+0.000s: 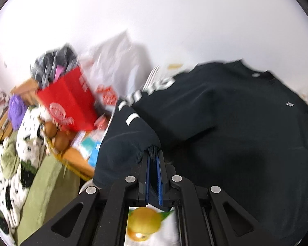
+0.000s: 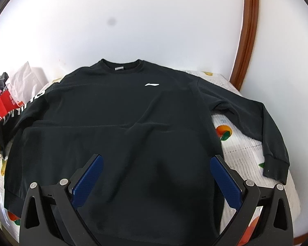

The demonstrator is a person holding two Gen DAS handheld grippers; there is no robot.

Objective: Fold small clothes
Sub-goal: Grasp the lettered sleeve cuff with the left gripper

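A black long-sleeved sweatshirt lies face up on a fruit-print cloth, neck to the far side, a white logo on the chest. My left gripper is shut on the ribbed cuff of the left sleeve, which has white lettering, and holds it raised over the body of the shirt. My right gripper is open and empty, above the lower middle of the shirt. The right sleeve lies spread out on the cloth.
Left of the table stand a red box, a white plastic bag, a dark bundle and spotted and green fabrics. A white wall is behind. A brown wooden frame rises at the right.
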